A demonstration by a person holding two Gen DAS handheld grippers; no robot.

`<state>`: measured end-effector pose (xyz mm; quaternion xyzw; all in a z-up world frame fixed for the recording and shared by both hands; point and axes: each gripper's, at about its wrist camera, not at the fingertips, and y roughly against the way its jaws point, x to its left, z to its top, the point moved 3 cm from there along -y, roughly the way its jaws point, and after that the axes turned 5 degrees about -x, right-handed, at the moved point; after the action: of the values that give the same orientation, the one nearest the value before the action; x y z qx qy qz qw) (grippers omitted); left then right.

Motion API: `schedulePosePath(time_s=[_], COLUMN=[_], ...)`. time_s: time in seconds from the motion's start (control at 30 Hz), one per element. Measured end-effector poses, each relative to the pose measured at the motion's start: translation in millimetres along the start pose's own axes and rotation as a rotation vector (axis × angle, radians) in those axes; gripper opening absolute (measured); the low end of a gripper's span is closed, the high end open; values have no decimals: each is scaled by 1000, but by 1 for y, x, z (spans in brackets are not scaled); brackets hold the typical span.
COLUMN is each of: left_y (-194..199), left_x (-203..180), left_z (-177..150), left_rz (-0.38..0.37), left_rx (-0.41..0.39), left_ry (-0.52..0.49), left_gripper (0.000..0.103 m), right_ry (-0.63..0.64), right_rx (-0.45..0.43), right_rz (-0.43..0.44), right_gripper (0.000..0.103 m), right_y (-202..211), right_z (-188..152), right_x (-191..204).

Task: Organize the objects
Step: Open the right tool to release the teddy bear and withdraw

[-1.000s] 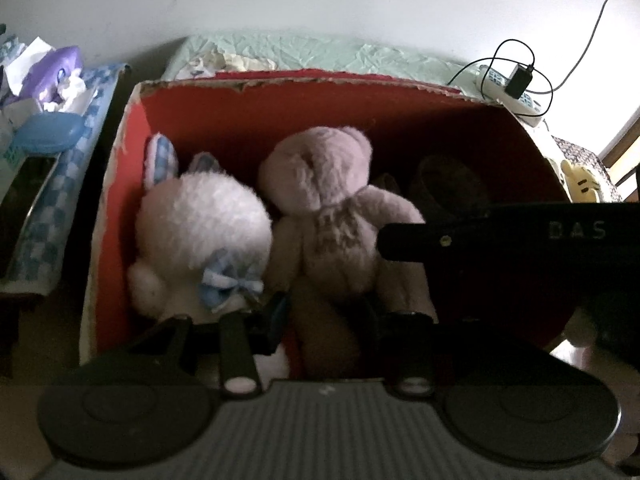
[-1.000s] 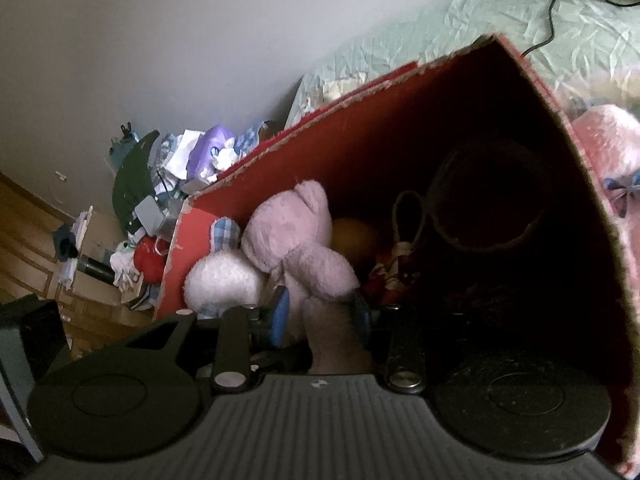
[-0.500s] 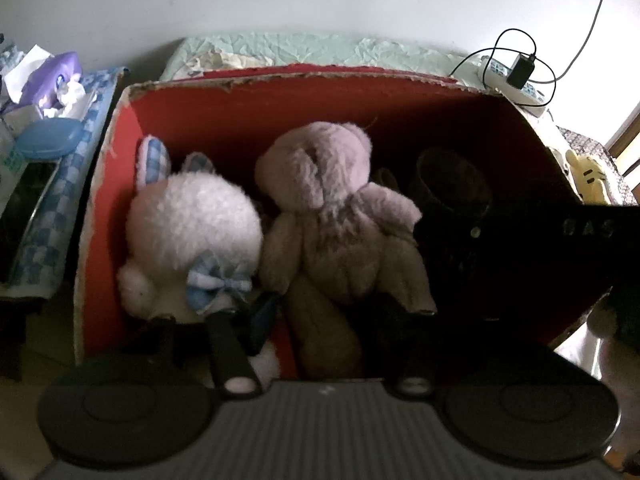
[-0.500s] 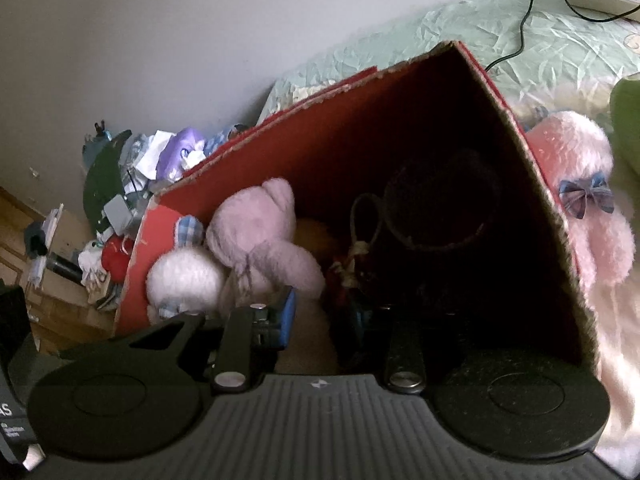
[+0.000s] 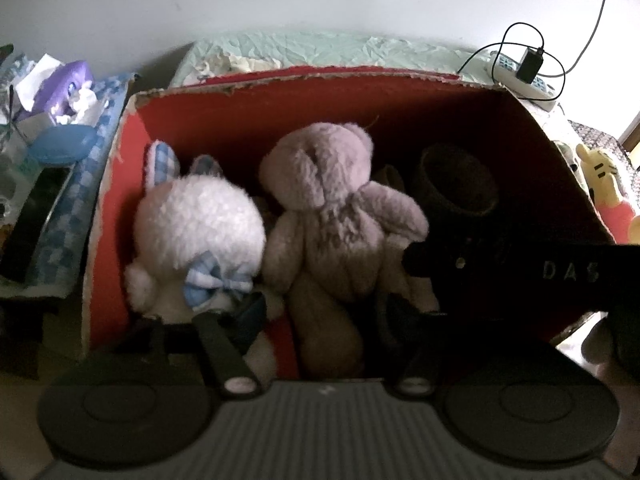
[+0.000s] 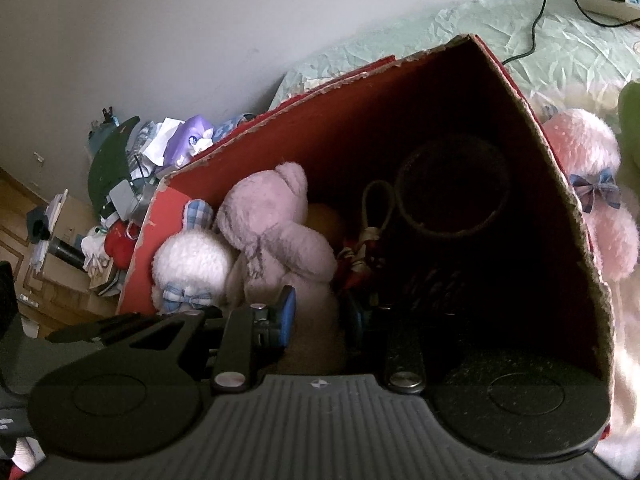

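Note:
An open red cardboard box holds a white bunny plush with a blue checked bow, a mauve teddy bear and a dark round basket. My left gripper reaches into the box's near side. Its jaws are opening, with the bear's leg between them and gaps on both sides. My right gripper is shut on the bear's lower leg, blue pads on either side. In the left wrist view it shows as a black bar coming in from the right.
The box stands on a bed with a pale green sheet. A power strip with cables lies at the back right. A pink plush and a yellow plush lie outside the box's right wall. A cluttered side table is at the left.
My left gripper's jaws have spread apart and come off the bear's leg. My right gripper's jaws have narrowed onto the leg. The right wrist view has shifted slightly across the box.

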<state>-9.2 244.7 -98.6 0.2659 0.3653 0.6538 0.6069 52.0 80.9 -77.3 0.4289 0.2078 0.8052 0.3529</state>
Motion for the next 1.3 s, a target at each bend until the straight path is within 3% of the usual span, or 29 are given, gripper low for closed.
schedulePosePath(time_s=[0.17,0.33,0.5,0.97,1.3], left_y=[7,14,21,37,54], left_x=[-5,-12,-22,-30,-52], left_z=[2,3,2,0,3], left_rz=[27,35,96,167,265], left_rx=[-16,-31,-61,-85,-124], left_ry=[-11,-22,-70,-53,-75], left_gripper=[75,87,87,87,87], right_ry=[28,58,88,132,101], right_rx=[-24,-46,-70,-110,-155], right_rz=[-9,-13,-15,26,85], right_gripper=[32,32,32,32,33], right_y=[5,9,14,34,63], right_z=[-2,-4,-6,-10,-5], right_x=[1,2,3,5,-10])
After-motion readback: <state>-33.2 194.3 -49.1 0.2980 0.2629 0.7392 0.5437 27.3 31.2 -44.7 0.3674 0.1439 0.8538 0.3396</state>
